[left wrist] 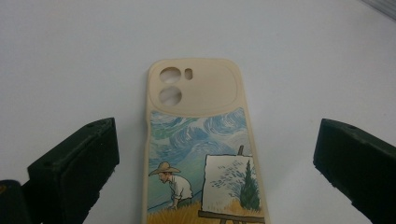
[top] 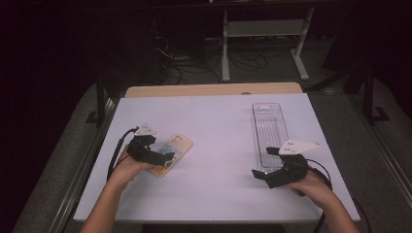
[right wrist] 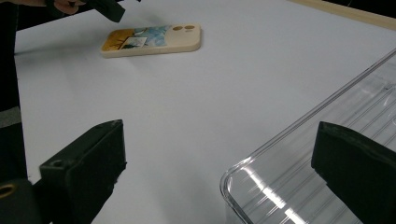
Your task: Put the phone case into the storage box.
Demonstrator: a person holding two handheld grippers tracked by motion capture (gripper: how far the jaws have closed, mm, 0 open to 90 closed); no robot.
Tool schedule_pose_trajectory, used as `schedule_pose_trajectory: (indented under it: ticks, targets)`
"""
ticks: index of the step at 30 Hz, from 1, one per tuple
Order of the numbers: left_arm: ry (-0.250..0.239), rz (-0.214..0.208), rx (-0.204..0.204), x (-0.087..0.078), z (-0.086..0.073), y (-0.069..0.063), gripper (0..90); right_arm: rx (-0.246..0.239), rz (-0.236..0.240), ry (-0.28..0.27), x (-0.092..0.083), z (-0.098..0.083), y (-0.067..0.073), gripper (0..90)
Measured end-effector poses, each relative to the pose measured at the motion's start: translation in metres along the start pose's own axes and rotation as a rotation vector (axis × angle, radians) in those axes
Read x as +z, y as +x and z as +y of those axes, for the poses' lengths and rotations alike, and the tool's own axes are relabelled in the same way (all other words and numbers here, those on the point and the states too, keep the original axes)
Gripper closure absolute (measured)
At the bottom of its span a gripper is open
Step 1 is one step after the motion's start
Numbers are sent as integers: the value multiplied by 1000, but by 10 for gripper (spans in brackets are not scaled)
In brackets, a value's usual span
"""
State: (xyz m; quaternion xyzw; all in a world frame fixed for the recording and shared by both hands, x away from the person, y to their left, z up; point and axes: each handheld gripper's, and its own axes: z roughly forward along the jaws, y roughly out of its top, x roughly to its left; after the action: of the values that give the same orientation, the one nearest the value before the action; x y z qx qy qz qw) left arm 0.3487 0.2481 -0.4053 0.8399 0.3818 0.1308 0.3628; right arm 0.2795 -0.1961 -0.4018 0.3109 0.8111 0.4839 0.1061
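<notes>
Overhead, the left gripper point(top: 164, 156) sits over the near end of a phone case point(top: 174, 151) that lies flat on the white table point(top: 218, 136), the person's left hand point(top: 127, 166) wrapped around its body; the right gripper point(top: 265, 175) rests well off to the other side, its jaws at the near end of a clear plastic tray point(top: 270, 128) and the right hand point(top: 313, 187) behind it. Along the left gripper's own view, the two black jaws stand wide apart with the phone case point(left wrist: 201, 149) lying between them, touching neither; its camera cut-outs point away from the claw and the painted picture of a figure in a straw hat beside an easel lies nearest. Along the right gripper's view, the jaws are likewise spread wide and hold nothing; the rounded corner of the clear plastic tray point(right wrist: 299, 163) lies between them, nearer one jaw, and the phone case point(right wrist: 152, 40) rests far ahead, just beside the left gripper point(right wrist: 105, 8).
</notes>
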Motion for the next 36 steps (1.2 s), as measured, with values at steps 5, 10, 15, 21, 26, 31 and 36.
schedule_pose_trajectory:
  ticks: [5, 10, 15, 21, 26, 31, 36]
  targets:
    - [24, 15, 11, 6, -8, 0, 0, -1, -2, -1, 0, 0, 0, 25]
    - [14, 21, 0, 10, -11, 2, 0, -1, -1, -1, 0, 0, 0, 25]
    - [15, 20, 8, 13, -14, 4, 0, -1, -2, -1, 0, 0, 0, 25]
    - [36, 10, -7, 19, -17, 2, 0, -2, -3, -1, 0, 0, 0, 25]
    - [56, 14, 10, 24, -18, 0, 0, -3, -3, 0, 0, 0, 0, 25]
    - [61, 15, 10, 28, -20, -1, 0, -3, -3, 0, 0, -1, 0, 25]
    - [81, 22, 21, 30, -23, 0, 0, -5, -4, 1, 0, -1, 1, 25]
